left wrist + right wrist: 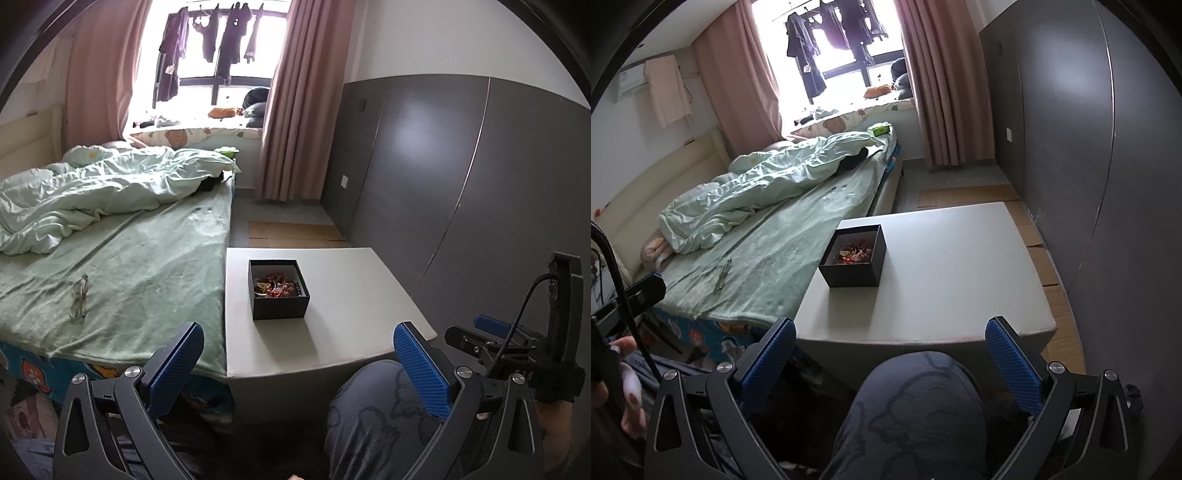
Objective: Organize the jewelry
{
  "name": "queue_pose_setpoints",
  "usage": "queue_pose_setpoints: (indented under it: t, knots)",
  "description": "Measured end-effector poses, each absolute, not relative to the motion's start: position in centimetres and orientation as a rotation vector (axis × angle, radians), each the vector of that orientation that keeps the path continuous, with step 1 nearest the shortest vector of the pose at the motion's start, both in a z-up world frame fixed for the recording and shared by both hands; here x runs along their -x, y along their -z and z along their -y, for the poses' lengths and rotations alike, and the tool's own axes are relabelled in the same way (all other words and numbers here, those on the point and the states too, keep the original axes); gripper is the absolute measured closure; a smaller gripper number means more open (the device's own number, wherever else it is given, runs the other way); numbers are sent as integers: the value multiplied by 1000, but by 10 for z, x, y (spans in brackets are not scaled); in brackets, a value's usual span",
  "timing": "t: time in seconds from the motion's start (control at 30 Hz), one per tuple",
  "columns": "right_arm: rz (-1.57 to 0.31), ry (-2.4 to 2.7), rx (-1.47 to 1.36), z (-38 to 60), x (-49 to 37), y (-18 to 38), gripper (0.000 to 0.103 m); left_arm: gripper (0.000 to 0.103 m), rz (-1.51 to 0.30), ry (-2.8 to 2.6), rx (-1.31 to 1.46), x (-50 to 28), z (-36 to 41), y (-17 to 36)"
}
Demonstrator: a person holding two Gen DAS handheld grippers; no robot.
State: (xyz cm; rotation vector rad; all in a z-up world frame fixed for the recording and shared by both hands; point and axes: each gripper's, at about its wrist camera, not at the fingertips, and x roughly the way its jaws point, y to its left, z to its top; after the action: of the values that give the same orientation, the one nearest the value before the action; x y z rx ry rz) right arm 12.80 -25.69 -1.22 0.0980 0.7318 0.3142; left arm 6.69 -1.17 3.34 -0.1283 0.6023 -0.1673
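Observation:
A black open box (277, 290) stands on a white table (347, 306) beside the bed. It holds a tangle of red and mixed jewelry (277, 286). The box also shows in the right wrist view (854, 256), with the jewelry (855, 253) inside. My left gripper (299, 354) is open and empty, held back over the near table edge. My right gripper (890, 350) is open and empty, above the person's knee, short of the table (953, 266). The right gripper also shows at the right edge of the left wrist view (491, 332).
A bed with a green sheet (140, 266) lies left of the table, with a rumpled quilt (92, 195) and a pair of glasses (79, 297) on it. A grey wall panel (461, 184) stands to the right. The person's knee (916, 413) is below the table edge.

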Motion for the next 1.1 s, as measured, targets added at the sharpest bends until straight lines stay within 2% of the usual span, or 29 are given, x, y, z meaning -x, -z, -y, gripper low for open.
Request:
queue_pose_setpoints:
  t: [1.1]
  knots:
    - [-689, -338, -129, 266, -119, 12, 0, 0, -616, 176, 115, -62, 25, -33]
